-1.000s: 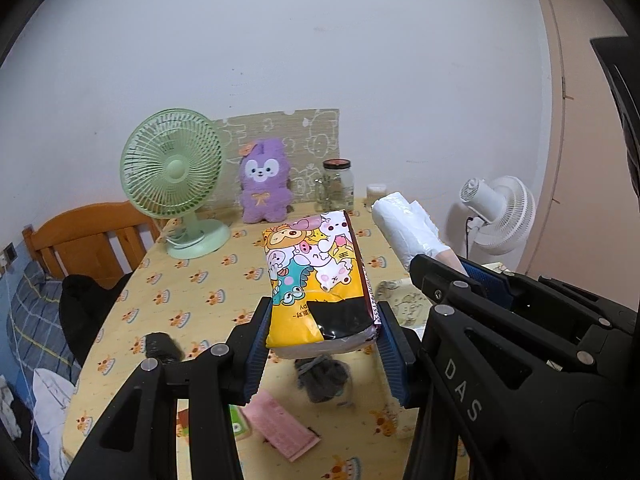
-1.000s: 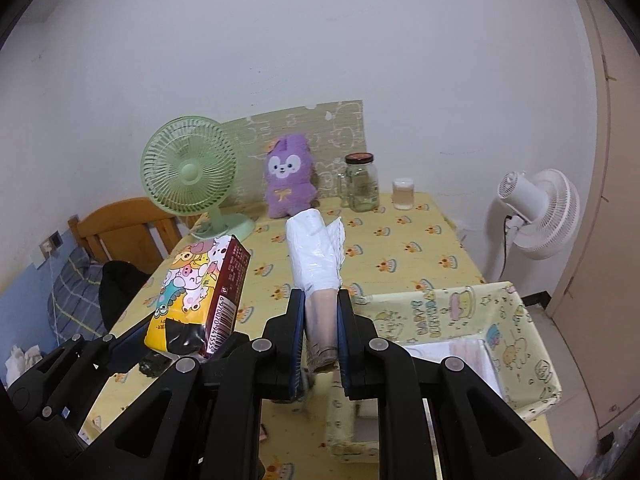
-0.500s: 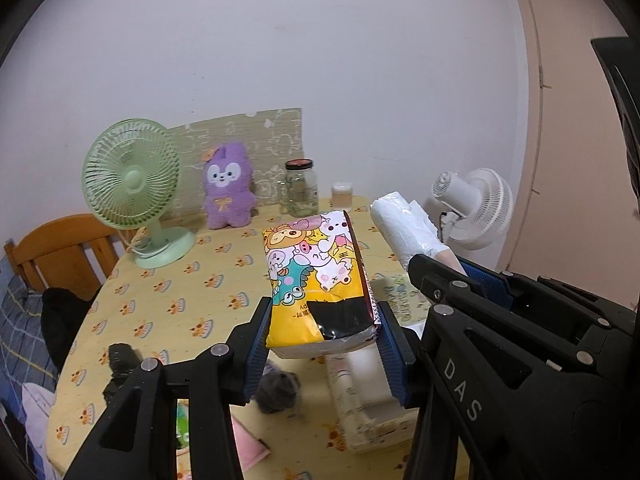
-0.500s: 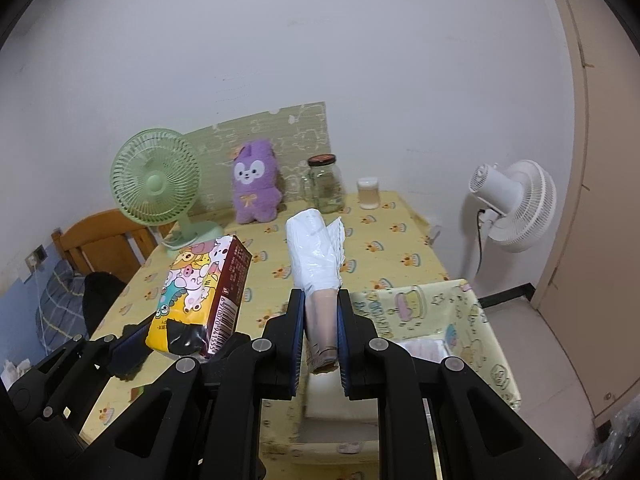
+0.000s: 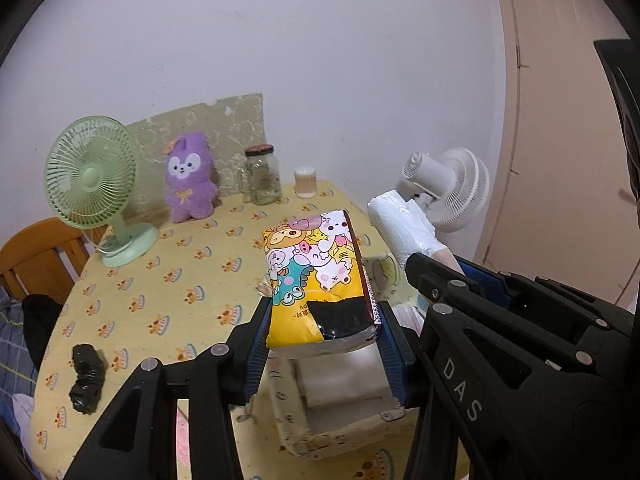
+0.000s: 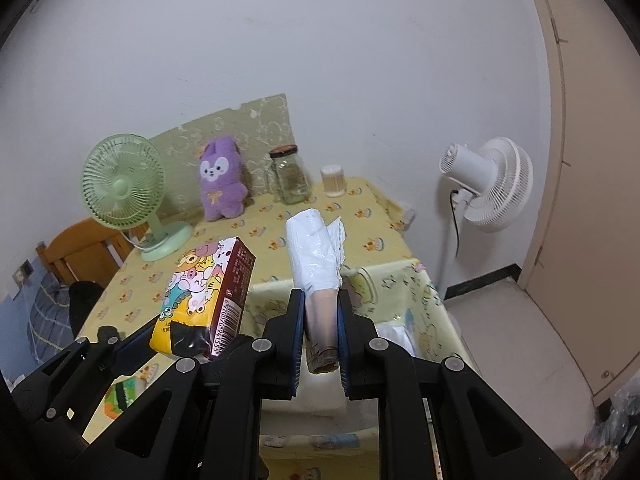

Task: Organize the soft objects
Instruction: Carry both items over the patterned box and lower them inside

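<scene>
Yellow plastic tissue pack printed with cartoon animals, with a maroon side panel, is what we hold in the left gripper; its two blue-padded fingers press the pack's near end from either side, and the pack hangs in the air above the near right corner of the table. Directly beneath it we see the yellow patterned fabric storage box, inside which lies a white folded item.

Our right gripper is closed narrowly on a roll of white plastic bags on a brown cardboard core, the fingers clamping the core end while the white part projects forward. This roll is also held aloft, over the near wall of the same box.

On the yellow tablecloth, a crumpled black lump lies near the left edge. Along the far edge stand a green desk fan, a purple plush rabbit, a glass jar with a dark lid and a small white-capped container, all set against a patterned beige board on the wall. A white pedestal fan stands on the floor beyond the right edge, and a wooden chair sits at the left edge.
</scene>
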`<action>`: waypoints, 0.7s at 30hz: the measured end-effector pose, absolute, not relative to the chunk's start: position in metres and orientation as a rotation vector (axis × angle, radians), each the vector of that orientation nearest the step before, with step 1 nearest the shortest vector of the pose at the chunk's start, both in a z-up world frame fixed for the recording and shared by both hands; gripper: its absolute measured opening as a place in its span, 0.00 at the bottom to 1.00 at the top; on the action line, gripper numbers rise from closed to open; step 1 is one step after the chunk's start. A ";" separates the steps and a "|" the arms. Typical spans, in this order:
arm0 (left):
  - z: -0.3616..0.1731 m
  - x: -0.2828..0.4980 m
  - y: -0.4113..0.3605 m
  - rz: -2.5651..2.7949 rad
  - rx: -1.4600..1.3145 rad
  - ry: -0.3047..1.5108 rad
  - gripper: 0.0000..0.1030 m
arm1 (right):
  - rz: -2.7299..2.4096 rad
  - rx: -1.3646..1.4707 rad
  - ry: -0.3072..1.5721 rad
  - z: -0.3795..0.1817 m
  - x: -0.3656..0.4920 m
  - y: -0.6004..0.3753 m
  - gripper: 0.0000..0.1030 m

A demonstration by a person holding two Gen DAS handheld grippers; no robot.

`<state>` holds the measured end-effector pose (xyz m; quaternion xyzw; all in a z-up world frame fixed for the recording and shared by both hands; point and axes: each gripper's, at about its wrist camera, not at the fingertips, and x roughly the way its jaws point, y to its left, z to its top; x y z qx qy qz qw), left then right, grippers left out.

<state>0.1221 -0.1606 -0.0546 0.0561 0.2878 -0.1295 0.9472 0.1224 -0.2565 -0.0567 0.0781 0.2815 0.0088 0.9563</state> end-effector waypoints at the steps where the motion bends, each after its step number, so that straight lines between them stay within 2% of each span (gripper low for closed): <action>1: -0.057 0.123 -0.163 -0.269 0.117 0.592 0.50 | 0.013 0.162 0.578 -0.059 0.123 -0.259 0.17; 15: -0.087 0.130 -0.191 -0.344 0.163 0.693 0.52 | -0.020 0.201 0.677 -0.096 0.131 -0.283 0.17; 16: -0.088 0.131 -0.191 -0.345 0.167 0.700 0.53 | -0.020 0.203 0.682 -0.097 0.132 -0.284 0.17; 19: -0.092 0.134 -0.193 -0.347 0.186 0.720 0.73 | -0.019 0.207 0.699 -0.102 0.135 -0.285 0.17; 21: -0.094 0.135 -0.194 -0.346 0.199 0.729 0.73 | -0.014 0.207 0.710 -0.106 0.137 -0.284 0.17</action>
